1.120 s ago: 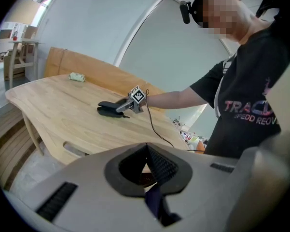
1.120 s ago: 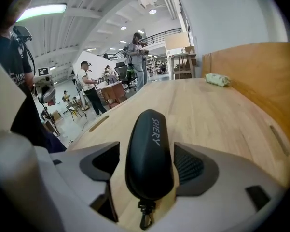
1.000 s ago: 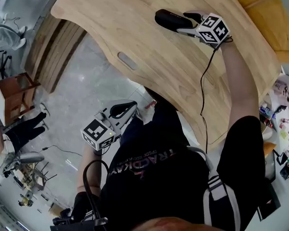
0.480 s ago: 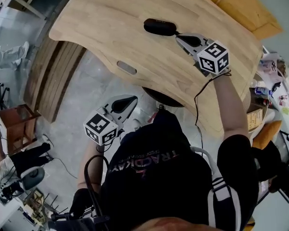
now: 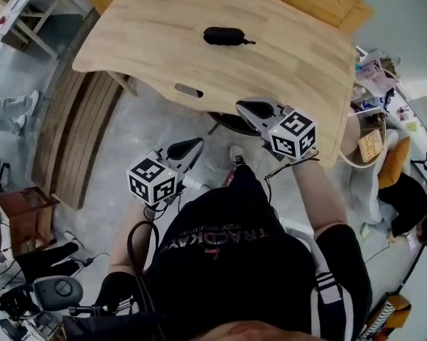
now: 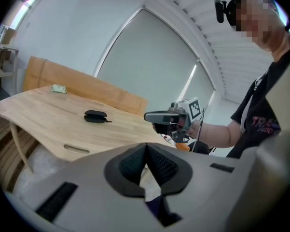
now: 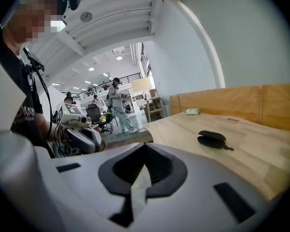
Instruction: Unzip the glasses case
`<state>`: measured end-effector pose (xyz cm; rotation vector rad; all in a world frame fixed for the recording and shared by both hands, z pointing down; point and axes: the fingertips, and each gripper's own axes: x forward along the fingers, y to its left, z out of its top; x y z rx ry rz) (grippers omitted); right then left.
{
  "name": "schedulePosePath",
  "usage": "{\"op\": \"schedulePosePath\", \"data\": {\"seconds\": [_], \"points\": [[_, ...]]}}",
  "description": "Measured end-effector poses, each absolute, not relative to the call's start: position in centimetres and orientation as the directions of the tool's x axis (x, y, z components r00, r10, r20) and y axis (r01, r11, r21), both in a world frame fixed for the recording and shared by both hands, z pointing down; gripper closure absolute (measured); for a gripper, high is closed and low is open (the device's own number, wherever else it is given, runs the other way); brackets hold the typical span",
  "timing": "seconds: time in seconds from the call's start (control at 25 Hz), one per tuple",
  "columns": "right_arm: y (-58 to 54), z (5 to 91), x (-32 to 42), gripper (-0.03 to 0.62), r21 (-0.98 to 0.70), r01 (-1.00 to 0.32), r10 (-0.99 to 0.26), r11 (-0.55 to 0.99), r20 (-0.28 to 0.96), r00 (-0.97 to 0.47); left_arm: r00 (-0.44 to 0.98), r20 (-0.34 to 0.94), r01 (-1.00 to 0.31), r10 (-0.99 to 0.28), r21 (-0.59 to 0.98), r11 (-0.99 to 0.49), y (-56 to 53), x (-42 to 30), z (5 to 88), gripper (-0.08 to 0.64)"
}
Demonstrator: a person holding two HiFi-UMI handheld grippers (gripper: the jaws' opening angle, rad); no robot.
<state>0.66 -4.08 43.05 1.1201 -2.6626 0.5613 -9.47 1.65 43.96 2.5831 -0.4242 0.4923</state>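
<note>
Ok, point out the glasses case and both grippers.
glasses case (image 5: 224, 36), head view, middle of its top.
right gripper (image 5: 243, 107), head view, closed jaw tips.
left gripper (image 5: 197, 143), head view, closed jaw tips.

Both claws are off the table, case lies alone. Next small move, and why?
Probably just rest both claws: the glasses case on the table looks parted along its seam, pull tab sticking out, and the left claw and right claw are shut, empty, clear of it.

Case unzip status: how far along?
Done, apparently: the case lies on the table. In the right gripper view its halves look slightly parted, pull sticking out, though it is too small to be sure. In hand: nothing. Left claw and right claw are shut, empty, away from the case. Left: likely only a check.
</note>
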Motion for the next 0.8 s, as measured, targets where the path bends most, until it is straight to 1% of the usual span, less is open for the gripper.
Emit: {"op": "schedulePosePath", "data": {"seconds": [0.12, 0.28, 0.44, 0.6, 0.8], "points": [[0.4, 42.8, -1.9, 0.575, -0.298, -0.730, -0.663, 0.615, 0.306, -0.683, 0.899, 0.403, -0.341, -0.172, 0.396, -0.852, 4.2, -10.4, 44.2, 0.548], [5.5, 43.1, -4.5, 0.575, -0.299, -0.752, -0.688, 0.587, 0.306, -0.658, 0.909, 0.396, -0.303, -0.131, 0.411, -0.860, 7.5, -11.2, 44.9, 0.548], [8.9, 43.8, -6.3, 0.575, -0.335, -0.761, -0.701, 0.556, 0.304, -0.645, 0.905, 0.413, -0.288, -0.103, 0.415, -0.863, 9.7, -11.9, 46.2, 0.548], [11.3, 44.3, -7.1, 0.575, -0.368, -0.761, -0.699, 0.534, 0.314, -0.642, 0.909, 0.401, -0.297, -0.112, 0.438, -0.848, 11.1, -11.8, 46.3, 0.548], [13.2, 44.8, -7.8, 0.575, -0.380, -0.753, -0.683, 0.537, 0.328, -0.653, 0.905, 0.404, -0.314, -0.136, 0.415, -0.854, 12.3, -11.2, 46.4, 0.548]]}}
